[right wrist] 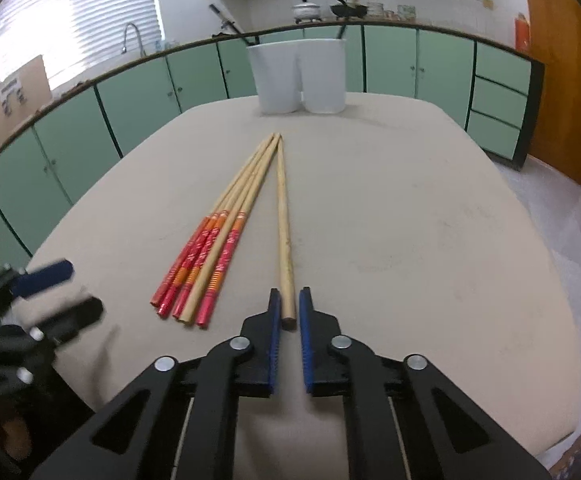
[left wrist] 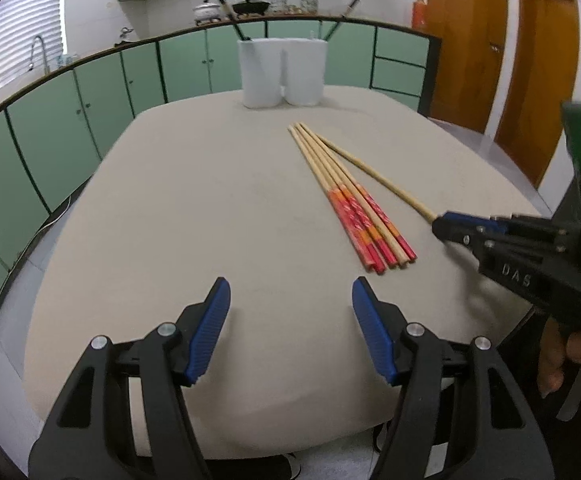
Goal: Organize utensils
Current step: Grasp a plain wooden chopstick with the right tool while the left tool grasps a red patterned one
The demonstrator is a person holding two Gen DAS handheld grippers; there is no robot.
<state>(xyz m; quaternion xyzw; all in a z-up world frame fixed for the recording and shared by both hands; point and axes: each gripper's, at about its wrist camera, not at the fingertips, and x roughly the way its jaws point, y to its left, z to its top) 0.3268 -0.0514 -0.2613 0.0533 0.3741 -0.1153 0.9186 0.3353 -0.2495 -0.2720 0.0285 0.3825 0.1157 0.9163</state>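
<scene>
In the left wrist view, the left gripper (left wrist: 290, 320) is spread wide above the table (left wrist: 194, 208). Beside the bundle of chopsticks (left wrist: 354, 200), the right gripper (left wrist: 440, 226) meets the plain chopstick (left wrist: 378, 178).

In the right wrist view, the right gripper (right wrist: 288, 312) has its jaws nearly together around the plain chopstick's (right wrist: 284, 220) near end; whether they pinch it, I cannot tell. The white holder (right wrist: 300, 76) stands at the far edge.

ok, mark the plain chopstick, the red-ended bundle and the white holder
plain chopstick (right wrist: 283, 216), right wrist view, mid shaft
red-ended bundle (right wrist: 198, 268), right wrist view, painted ends
white holder (left wrist: 282, 72), left wrist view, front wall
</scene>
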